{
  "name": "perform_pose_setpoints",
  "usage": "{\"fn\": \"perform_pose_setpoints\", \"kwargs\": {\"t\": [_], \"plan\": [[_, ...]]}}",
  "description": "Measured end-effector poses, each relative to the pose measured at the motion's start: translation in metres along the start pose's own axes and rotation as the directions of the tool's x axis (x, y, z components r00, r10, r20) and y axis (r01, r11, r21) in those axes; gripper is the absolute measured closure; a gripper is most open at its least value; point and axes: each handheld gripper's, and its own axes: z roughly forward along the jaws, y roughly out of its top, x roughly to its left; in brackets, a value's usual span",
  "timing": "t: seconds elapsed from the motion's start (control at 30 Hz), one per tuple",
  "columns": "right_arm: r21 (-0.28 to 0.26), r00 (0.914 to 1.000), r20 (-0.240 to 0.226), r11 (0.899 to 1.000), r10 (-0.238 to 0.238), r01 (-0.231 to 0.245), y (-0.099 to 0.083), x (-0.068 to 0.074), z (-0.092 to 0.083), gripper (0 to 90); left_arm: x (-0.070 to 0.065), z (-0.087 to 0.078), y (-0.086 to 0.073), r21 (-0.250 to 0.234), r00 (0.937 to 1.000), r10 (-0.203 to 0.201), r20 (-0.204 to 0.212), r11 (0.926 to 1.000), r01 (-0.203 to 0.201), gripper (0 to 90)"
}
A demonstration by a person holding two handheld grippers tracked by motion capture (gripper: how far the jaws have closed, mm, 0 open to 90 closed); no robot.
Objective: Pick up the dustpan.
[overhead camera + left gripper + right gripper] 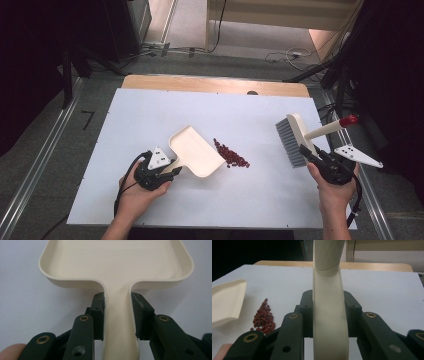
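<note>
Beans [231,155], small and dark red, lie in a loose heap on the white table [150,110], touching the lip of the cream dustpan [195,151]. We judge a hard stroke could scatter them past that lip; a lifted lip would let them slide beneath. The dustpan tray is empty. Left gripper [117,312] clamps the dustpan's handle. Right gripper [329,312] clamps the handle of the hand brush [295,137], held well apart from the heap.
</note>
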Motion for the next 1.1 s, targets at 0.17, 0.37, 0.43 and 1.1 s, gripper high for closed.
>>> {"fn": "perform_pose_setpoints", "kwargs": {"t": [0.17,0.37,0.43,1.1], "plan": [[0.017,1.0,0.003,1.0,-0.006,0.006,-0.001,0.004,0.003,65.9,-0.009,0.004,-0.003,0.019,0.9989,0.022,0.042,0.9996,-0.023,66.8],[0.046,0.9995,-0.008,0.998,-0.029,0.03,0.0,0.014,0.014,65.9,-0.012,0.003,-0.008,0.03,0.9974,0.024,0.068,0.9992,-0.026,66.7],[0.052,0.999,-0.014,0.998,-0.042,0.042,0.002,0.018,0.018,65.9,-0.012,0.001,-0.009,0.027,0.9969,0.02,0.075,0.9994,-0.022,66.7],[0.084,0.9933,-0.063,0.991,-0.097,0.102,0.018,0.047,0.047,65.9,-0.017,0.0,-0.012,0.031,0.9946,0.034,0.098,0.9989,-0.037,66.7]]}}
